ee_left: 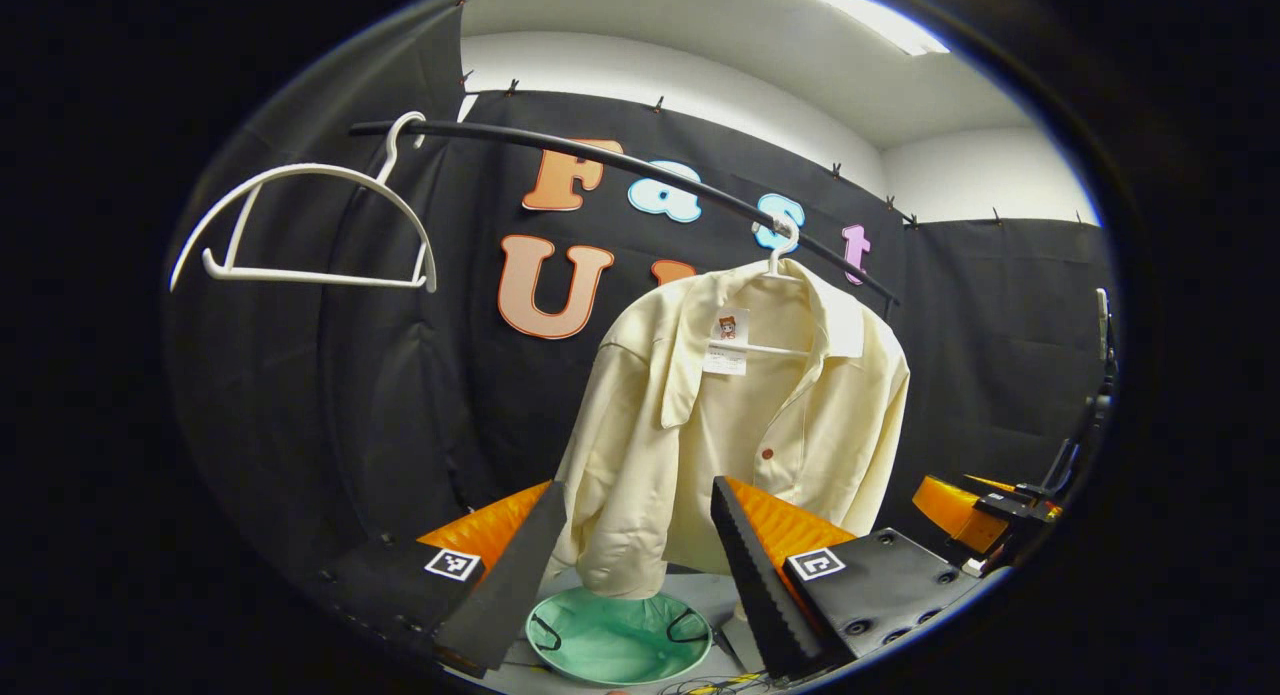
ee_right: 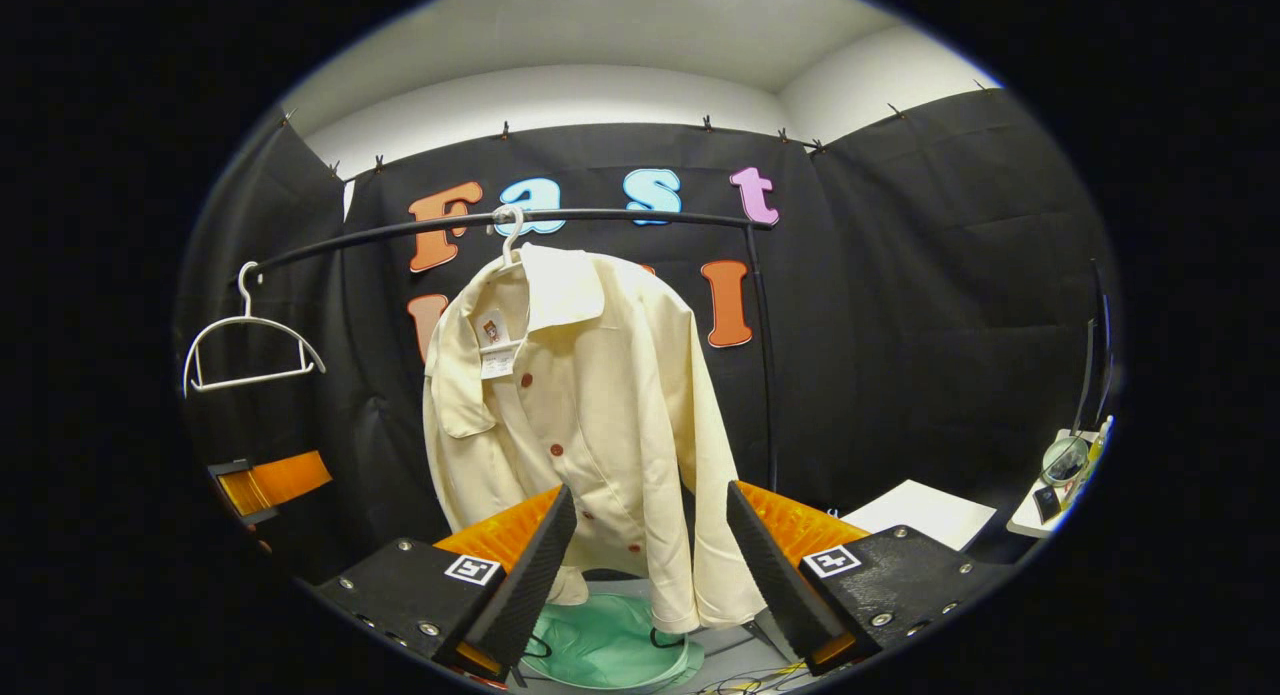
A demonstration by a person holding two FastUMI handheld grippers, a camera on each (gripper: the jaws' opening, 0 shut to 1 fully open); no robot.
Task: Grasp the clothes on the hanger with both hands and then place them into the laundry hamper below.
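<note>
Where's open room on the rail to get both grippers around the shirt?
The rail is bare between the empty hanger and the shirt, and again from the shirt to the rail's right-hand post. Low down is crowded: the shirt's hem and sleeve hang just over the green hamper. Both the left gripper and right gripper are open, short of the shirt.

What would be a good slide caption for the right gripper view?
Open right gripper faces a cream shirt on a white hanger, with a green laundry hamper below.
</note>
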